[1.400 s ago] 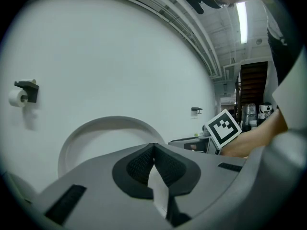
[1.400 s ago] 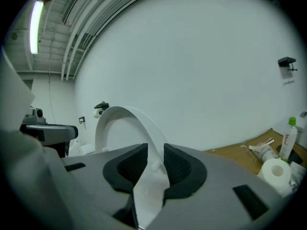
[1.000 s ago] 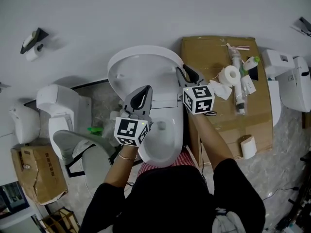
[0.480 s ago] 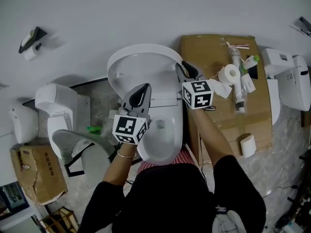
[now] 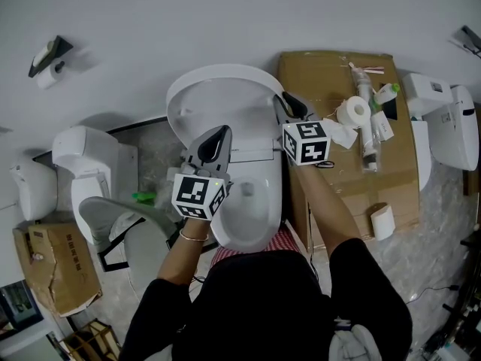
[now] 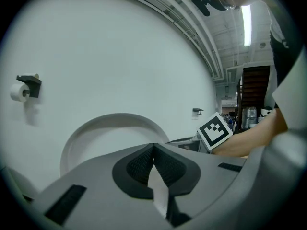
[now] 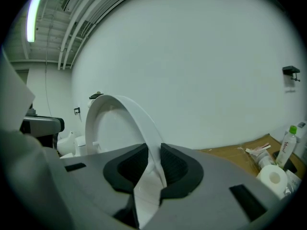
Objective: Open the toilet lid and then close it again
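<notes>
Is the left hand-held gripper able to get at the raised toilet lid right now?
Probably yes: the toilet lid stands upright just ahead of the left hand-held gripper with nothing between them, but its jaws are together.

Industrial test hall or workshop. Several toilets (image 5: 252, 213) stand side by side among cardboard boxes (image 5: 316, 81). Exposed pipes (image 7: 79, 18) and a strip light (image 7: 34, 6) cross the ceiling.

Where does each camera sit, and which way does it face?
Head view: on the person's head, looking steeply down at the toilet lid; arms, left claw, right claw show.
Left gripper view: on the left claw, facing the raised lid; shut jaws show.
Right gripper view: on the right claw, jaws clamped on the lid's edge.
Both gripper views share the lid.
</notes>
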Demonstrator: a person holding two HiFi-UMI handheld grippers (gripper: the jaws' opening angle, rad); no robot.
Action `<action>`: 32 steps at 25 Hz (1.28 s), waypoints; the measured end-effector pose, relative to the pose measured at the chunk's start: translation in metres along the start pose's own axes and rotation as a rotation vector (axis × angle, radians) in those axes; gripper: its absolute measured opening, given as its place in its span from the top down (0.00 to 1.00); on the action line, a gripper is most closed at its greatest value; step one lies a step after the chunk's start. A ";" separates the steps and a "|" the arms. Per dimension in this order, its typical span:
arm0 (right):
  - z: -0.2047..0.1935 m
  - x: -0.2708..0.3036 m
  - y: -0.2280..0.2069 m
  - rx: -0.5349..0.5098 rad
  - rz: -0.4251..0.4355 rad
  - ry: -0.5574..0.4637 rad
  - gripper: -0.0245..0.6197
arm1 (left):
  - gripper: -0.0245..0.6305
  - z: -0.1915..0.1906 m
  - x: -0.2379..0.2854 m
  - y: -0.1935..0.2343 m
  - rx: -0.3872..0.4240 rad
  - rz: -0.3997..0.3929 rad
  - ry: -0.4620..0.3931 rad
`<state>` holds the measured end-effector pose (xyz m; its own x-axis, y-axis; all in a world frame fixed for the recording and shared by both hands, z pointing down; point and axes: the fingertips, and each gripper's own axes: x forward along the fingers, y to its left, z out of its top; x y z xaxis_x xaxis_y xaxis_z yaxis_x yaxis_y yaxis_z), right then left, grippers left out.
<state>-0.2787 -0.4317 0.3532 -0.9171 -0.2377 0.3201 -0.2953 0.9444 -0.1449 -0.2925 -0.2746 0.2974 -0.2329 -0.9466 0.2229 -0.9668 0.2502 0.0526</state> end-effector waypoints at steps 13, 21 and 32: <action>-0.005 -0.019 0.009 -0.006 -0.004 -0.003 0.83 | 0.96 0.000 -0.015 -0.008 0.001 -0.008 -0.002; -0.010 -0.033 0.015 -0.004 0.003 -0.013 0.82 | 0.96 -0.001 -0.024 -0.016 -0.001 -0.011 -0.006; -0.017 -0.051 0.023 -0.012 0.019 -0.020 0.82 | 0.96 -0.002 -0.038 -0.023 -0.005 0.013 -0.011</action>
<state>-0.2343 -0.3941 0.3496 -0.9277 -0.2238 0.2988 -0.2745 0.9513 -0.1399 -0.2614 -0.2435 0.2898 -0.2469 -0.9453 0.2130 -0.9631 0.2638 0.0544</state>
